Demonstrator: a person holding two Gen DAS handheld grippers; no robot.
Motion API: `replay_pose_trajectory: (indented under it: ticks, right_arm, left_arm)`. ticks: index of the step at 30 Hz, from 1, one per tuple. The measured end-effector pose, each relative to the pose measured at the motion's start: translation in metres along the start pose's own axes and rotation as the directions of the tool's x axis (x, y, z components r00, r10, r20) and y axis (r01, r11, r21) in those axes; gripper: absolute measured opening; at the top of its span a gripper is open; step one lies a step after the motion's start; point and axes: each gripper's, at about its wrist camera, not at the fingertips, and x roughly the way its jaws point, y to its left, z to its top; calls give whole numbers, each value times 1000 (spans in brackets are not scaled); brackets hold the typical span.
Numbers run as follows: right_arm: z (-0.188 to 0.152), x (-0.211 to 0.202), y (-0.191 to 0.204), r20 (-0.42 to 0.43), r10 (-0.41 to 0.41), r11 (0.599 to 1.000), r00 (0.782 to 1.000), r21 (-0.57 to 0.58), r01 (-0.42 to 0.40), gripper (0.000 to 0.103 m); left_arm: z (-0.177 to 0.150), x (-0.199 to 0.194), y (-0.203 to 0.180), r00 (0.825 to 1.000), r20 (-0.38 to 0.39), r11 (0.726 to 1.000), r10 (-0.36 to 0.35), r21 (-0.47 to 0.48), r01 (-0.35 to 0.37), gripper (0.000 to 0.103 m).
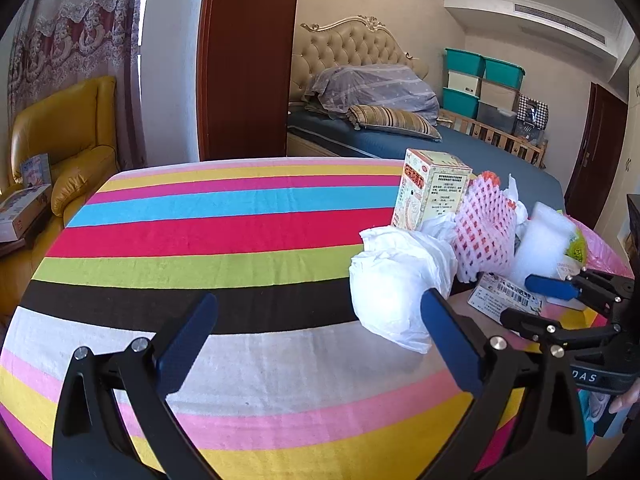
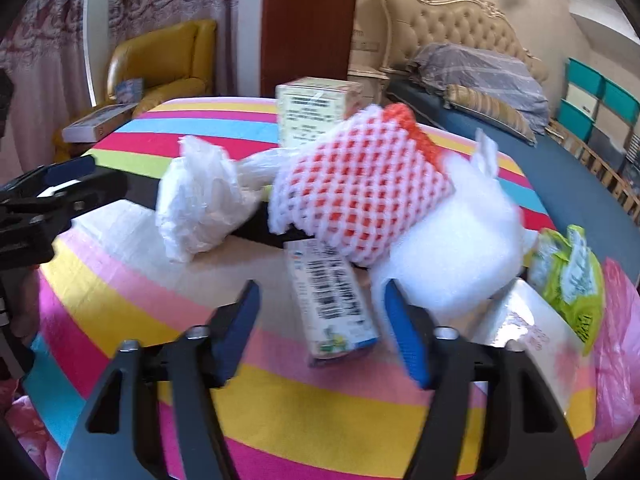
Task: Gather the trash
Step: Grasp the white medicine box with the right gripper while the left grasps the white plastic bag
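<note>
Trash lies in a heap on a round table with a striped cloth (image 1: 224,236): a crumpled white plastic bag (image 1: 396,280) (image 2: 200,200), a red-and-white foam fruit net (image 1: 486,228) (image 2: 356,188), an upright cream carton (image 1: 432,192) (image 2: 312,108), white foam wrap (image 1: 544,244) (image 2: 452,248), a flat barcode box (image 1: 506,300) (image 2: 332,304) and a green wrapper (image 2: 568,276). My left gripper (image 1: 316,340) is open and empty, its right finger against the white bag. My right gripper (image 2: 320,332) is open and empty, with the barcode box between its fingers.
A pink plastic bag (image 2: 620,340) hangs at the table's right edge. A yellow armchair (image 1: 68,136) with boxes stands to the left. A bed (image 1: 400,128) and stacked storage bins (image 1: 480,84) lie behind the table. A brown door frame (image 1: 244,60) stands at the back.
</note>
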Motion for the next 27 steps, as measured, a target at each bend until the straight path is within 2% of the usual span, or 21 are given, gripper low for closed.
replay_pose_trajectory:
  ticks: [4, 8, 9, 11, 17, 23, 26, 27]
  right_arm:
    - [-2, 6, 1, -30, 6, 1000, 1000, 1, -6, 46]
    - [-3, 18, -13, -96, 25, 998, 995, 66, -19, 46]
    - [-3, 18, -14, -93, 40, 997, 995, 73, -33, 46]
    - [-3, 14, -14, -74, 36, 998, 997, 60, -31, 34]
    - [-13, -13, -16, 10, -9, 998, 1000, 59, 9, 33]
    - [-30, -38, -22, 44, 6, 997, 999, 74, -9, 33]
    - [-38, -49, -26, 59, 18, 996, 998, 84, -23, 33]
    - [-41, -53, -26, 65, 21, 996, 998, 84, -27, 33]
  left_arm:
    - [0, 1, -3, 1000, -5, 1000, 8, 6, -8, 98]
    - [-1, 2, -7, 1000, -9, 1000, 13, 22, -13, 98]
    - [-1, 3, -9, 1000, -12, 1000, 12, 24, -11, 98]
    - [-1, 5, -10, 1000, -18, 1000, 4, 25, -3, 98]
    - [0, 16, -27, 998, -58, 998, -30, 52, 33, 98]
    - [5, 37, -45, 993, -113, 996, -38, 74, 46, 97]
    - [7, 51, -55, 988, -153, 994, -34, 98, 50, 89]
    - [8, 56, -59, 985, -169, 993, -32, 108, 51, 82]
